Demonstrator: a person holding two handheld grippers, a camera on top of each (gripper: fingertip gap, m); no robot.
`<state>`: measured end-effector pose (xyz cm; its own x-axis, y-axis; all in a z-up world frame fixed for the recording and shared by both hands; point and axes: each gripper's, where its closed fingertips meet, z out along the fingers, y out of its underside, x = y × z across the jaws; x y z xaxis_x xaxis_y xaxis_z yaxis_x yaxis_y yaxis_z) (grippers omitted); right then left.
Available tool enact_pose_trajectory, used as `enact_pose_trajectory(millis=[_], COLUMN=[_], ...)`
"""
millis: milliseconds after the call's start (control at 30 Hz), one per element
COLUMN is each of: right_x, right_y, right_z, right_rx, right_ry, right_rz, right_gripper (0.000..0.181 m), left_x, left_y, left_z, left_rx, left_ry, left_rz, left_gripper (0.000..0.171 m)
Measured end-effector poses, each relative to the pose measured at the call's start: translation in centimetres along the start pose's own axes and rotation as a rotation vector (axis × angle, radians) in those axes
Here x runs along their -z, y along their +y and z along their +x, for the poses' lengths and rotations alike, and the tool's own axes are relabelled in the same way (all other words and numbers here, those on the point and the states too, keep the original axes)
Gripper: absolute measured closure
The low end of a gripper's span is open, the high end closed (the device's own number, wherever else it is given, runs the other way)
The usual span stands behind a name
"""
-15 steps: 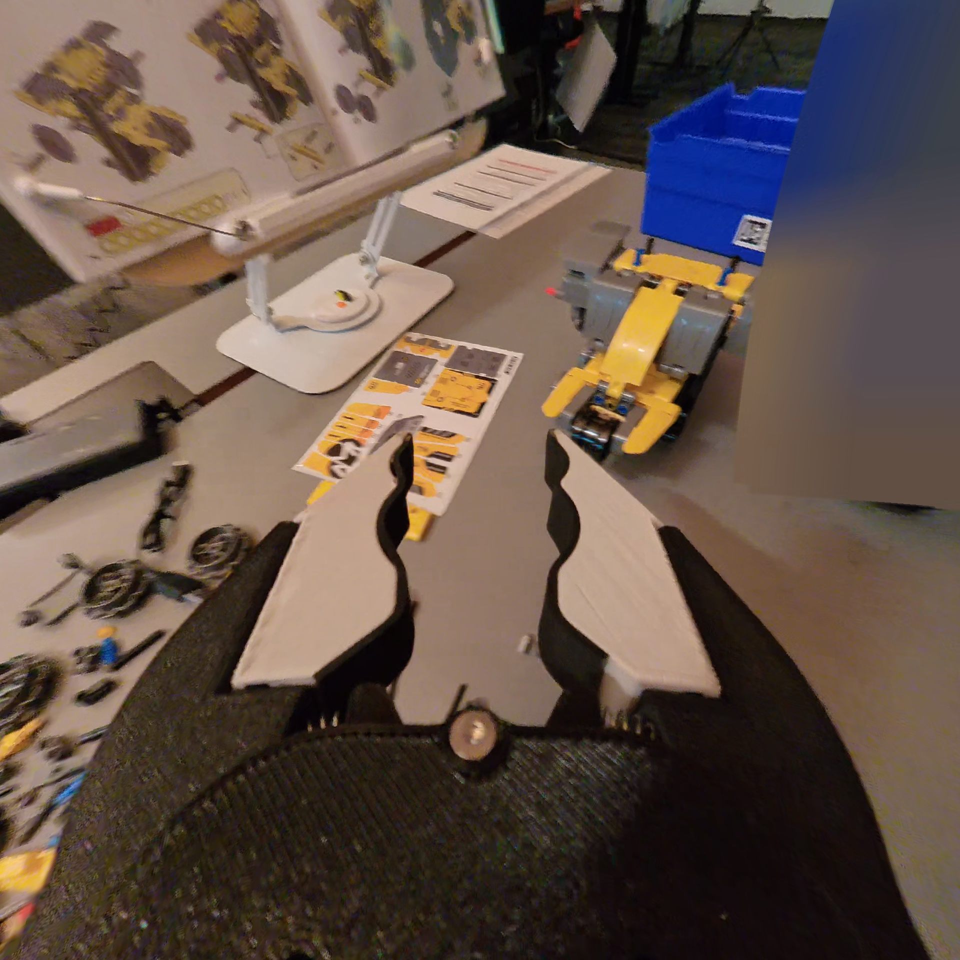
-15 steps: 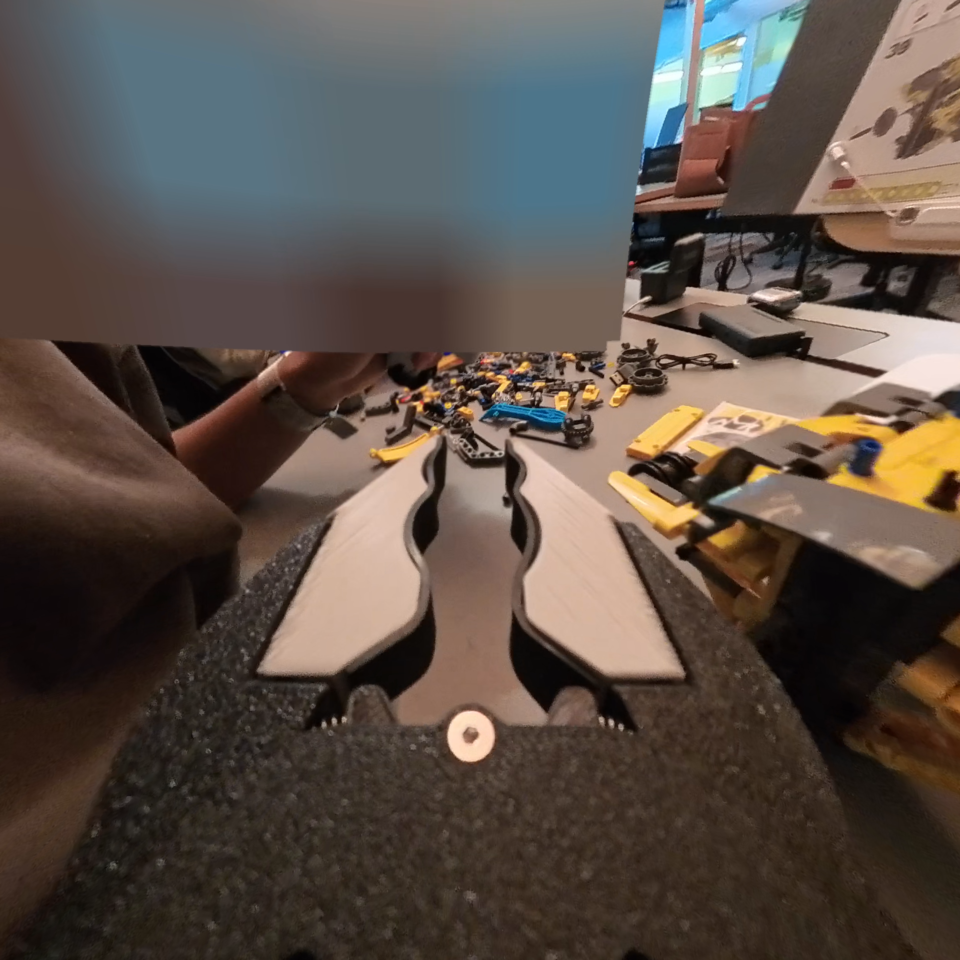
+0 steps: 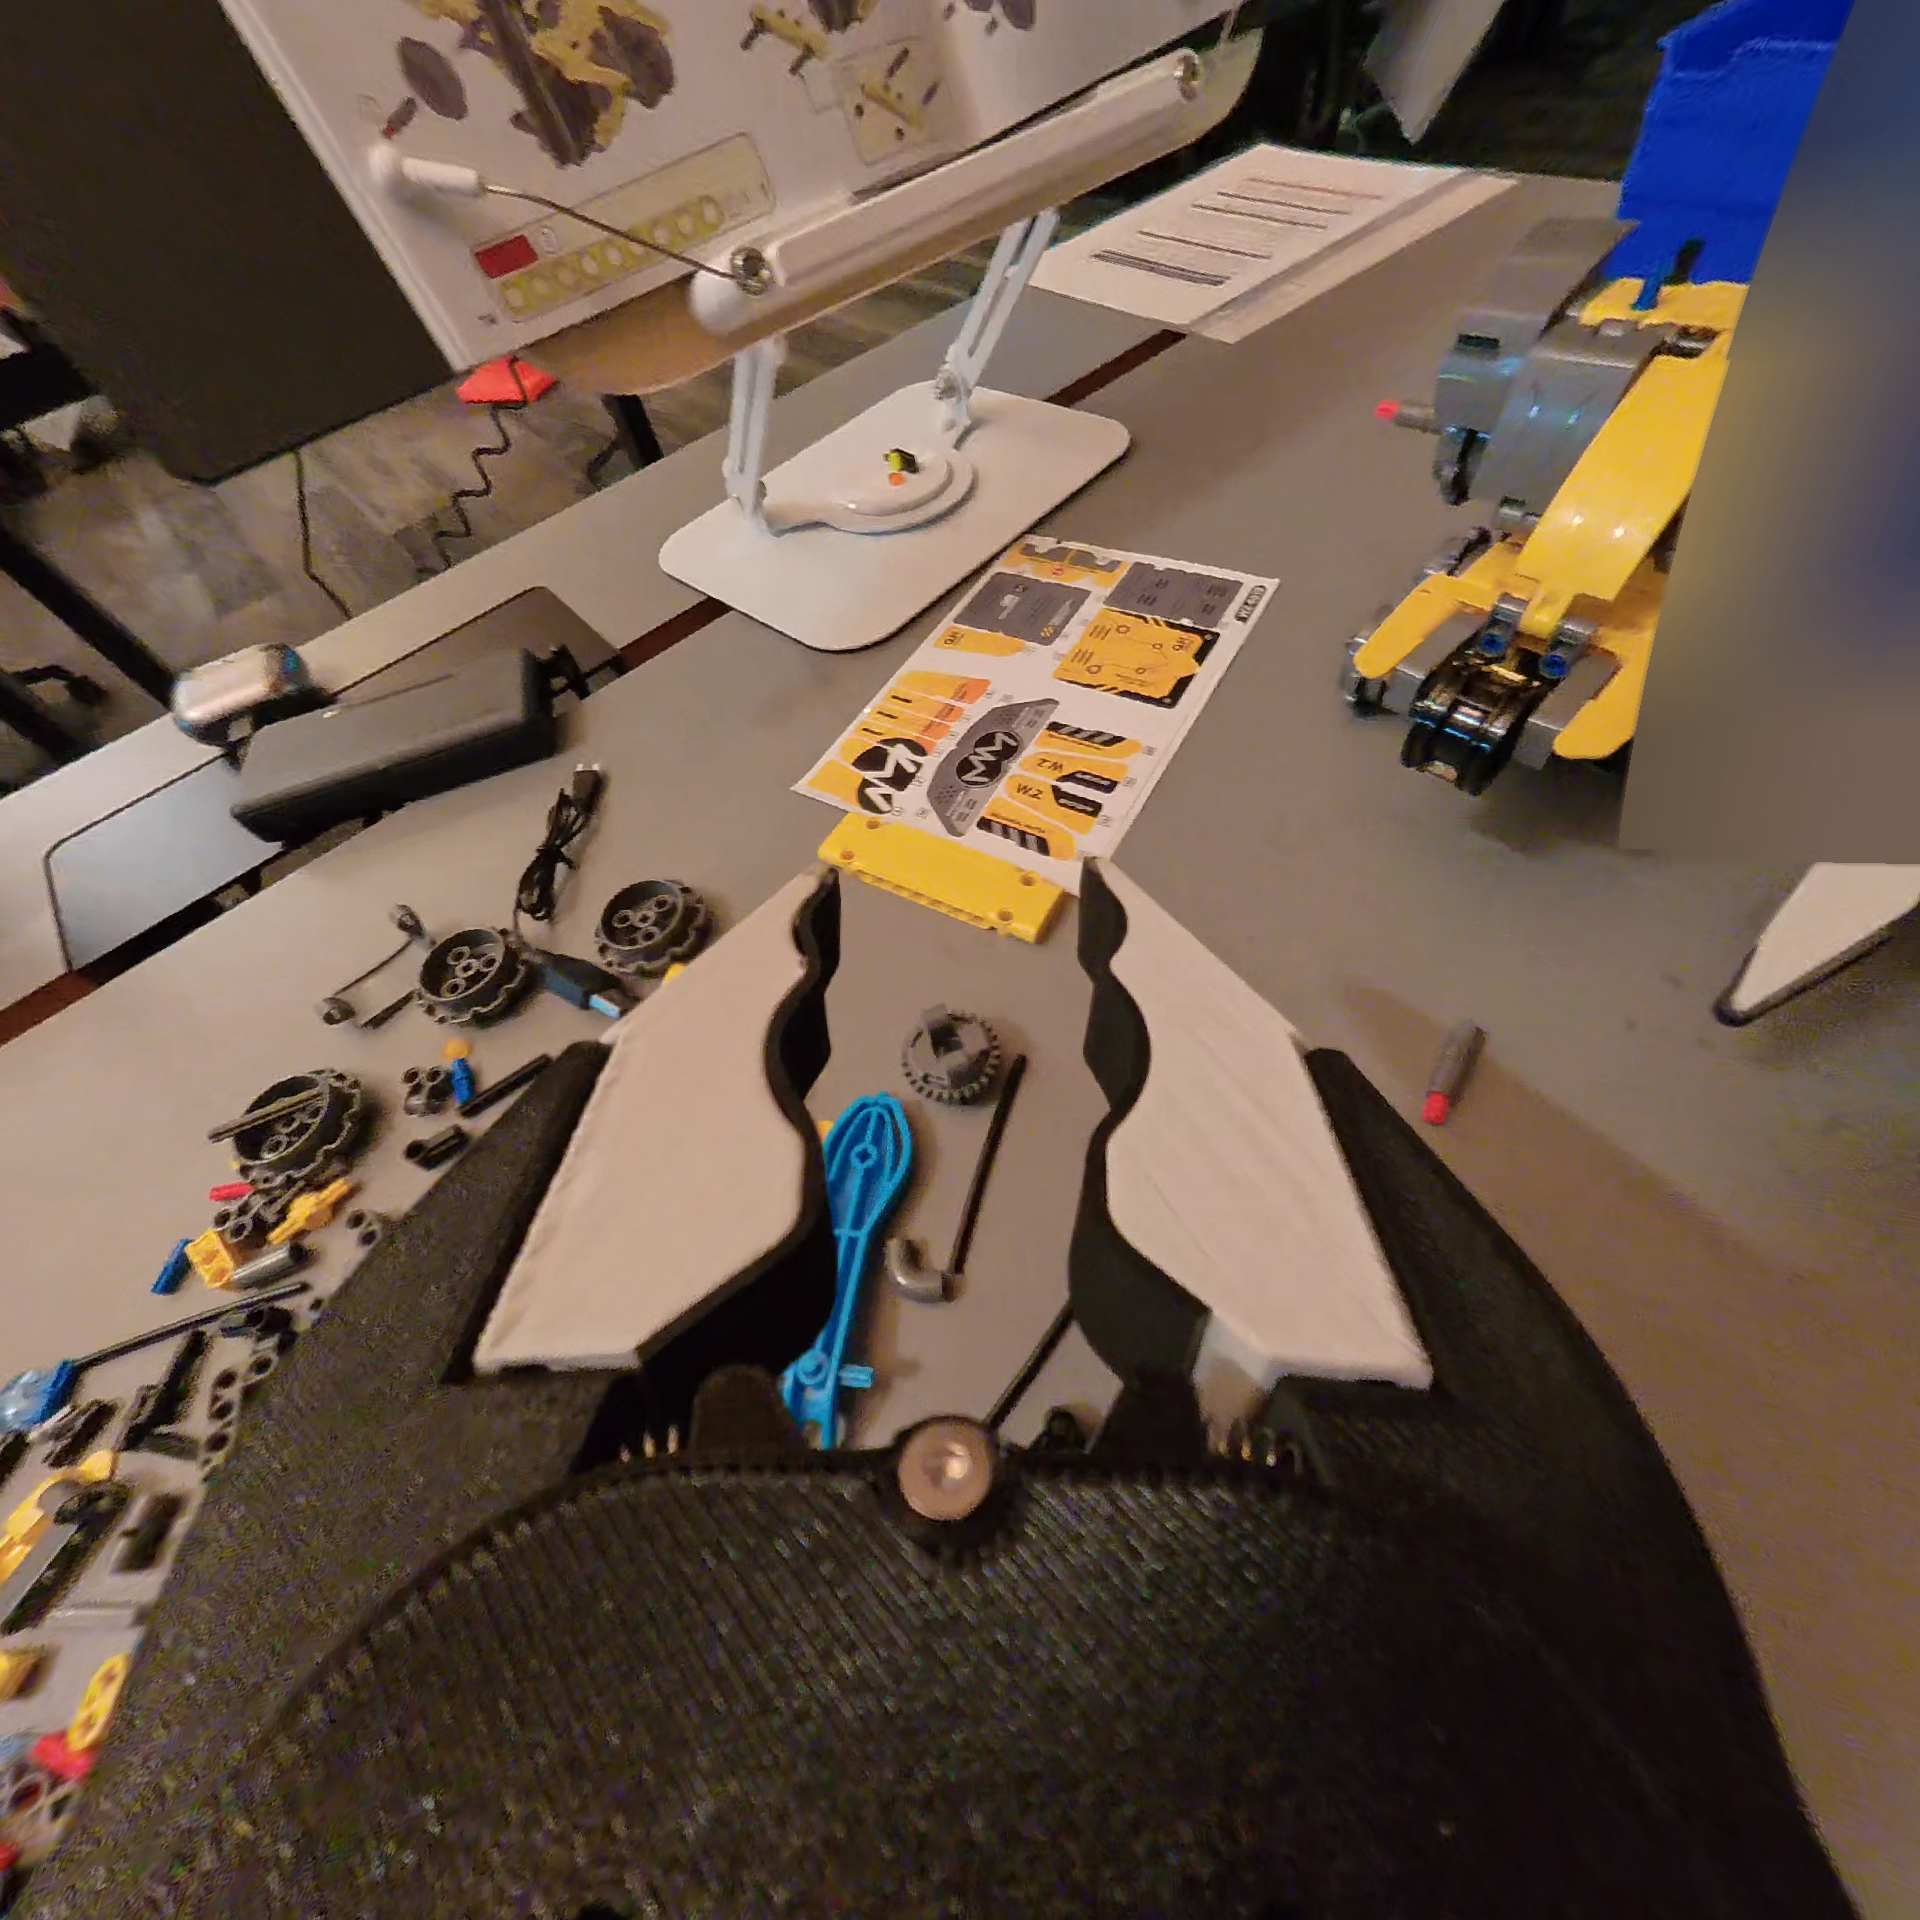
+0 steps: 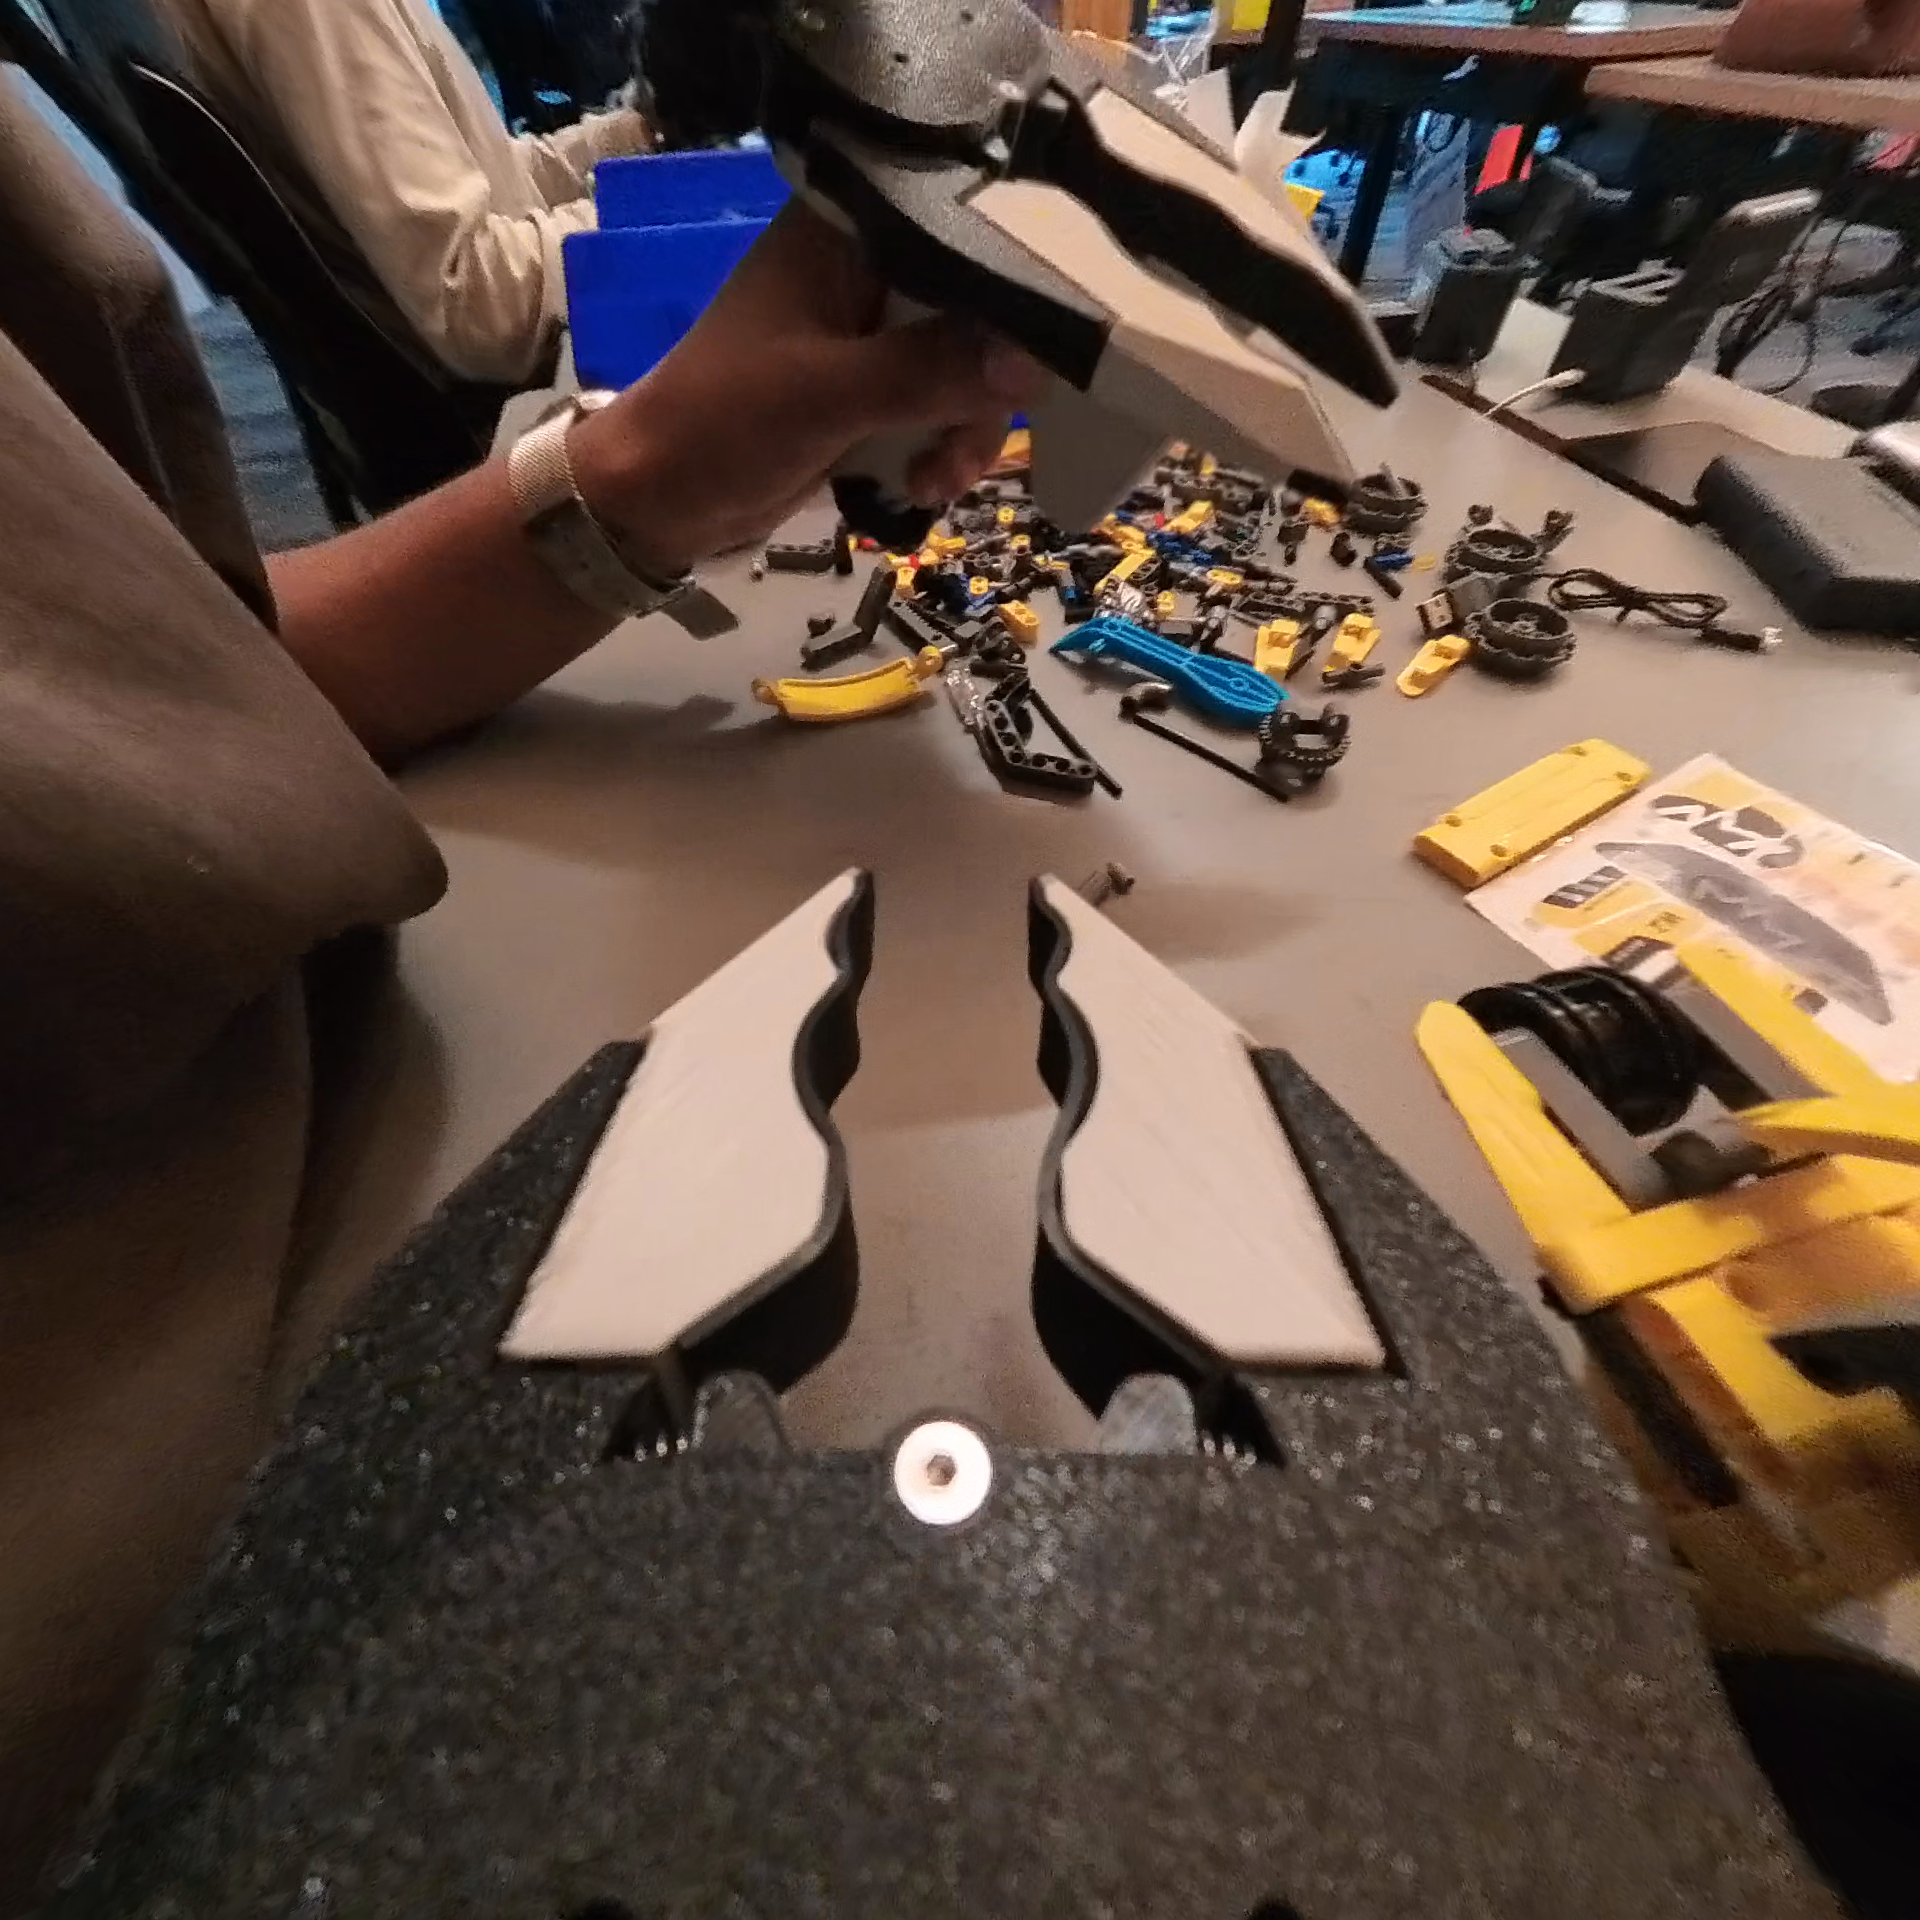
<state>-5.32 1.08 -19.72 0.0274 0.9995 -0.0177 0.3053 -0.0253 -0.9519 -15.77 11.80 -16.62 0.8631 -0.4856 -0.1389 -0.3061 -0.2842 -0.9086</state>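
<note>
Since half a second ago, the left gripper (image 3: 956, 883) has pulled back and is now hovering over loose building pieces on the grey table (image 3: 1299, 935), its jaws spread wide and holding nothing. Below, between its fingers, a blue tool (image 3: 862, 1184), a dark gear (image 3: 951, 1055) and a thin black axle (image 3: 987, 1164) are lying. A yellow panel (image 3: 940, 888) is sitting just beyond the fingertips, touching a sticker sheet (image 3: 1039, 707). A yellow model vehicle (image 3: 1538, 540) is standing toward the table's far right edge. The right gripper (image 4: 948, 883) is hanging over bare table, jaws apart and empty, with the vehicle close at its right. The person's hand (image 4: 790, 405) is gripping the left tool.
</note>
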Motion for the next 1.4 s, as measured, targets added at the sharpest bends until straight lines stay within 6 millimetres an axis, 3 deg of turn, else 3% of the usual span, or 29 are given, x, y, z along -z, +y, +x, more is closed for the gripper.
enact_pose_trajectory(millis=[200,467,833,1400], right_x=[0.4,1.5,1.2,1.1], right_y=[-0.1,-0.5,-0.1,-0.1], right_z=[0.6,2.4,2.3,2.3], right_rx=[0.007,-0.089,-0.081,-0.071], right_ry=[0.044,0.080,0.082,0.086], right_rz=[0.018,0.068,0.038,0.034], right_gripper=[0.151,0.150,0.150,0.150], left_x=[-1.0,-1.5,-1.1,-2.2], left_y=[0.4,0.6,0.0,1.6], left_z=[1.8,2.5,2.8,3.4], left_rx=[-0.028,0.000,-0.010,-0.093], left_ry=[0.053,0.102,0.109,0.089], left_rz=[-0.017,-0.016,0.017,-0.075], left_gripper=[0.126,0.126,0.126,0.126])
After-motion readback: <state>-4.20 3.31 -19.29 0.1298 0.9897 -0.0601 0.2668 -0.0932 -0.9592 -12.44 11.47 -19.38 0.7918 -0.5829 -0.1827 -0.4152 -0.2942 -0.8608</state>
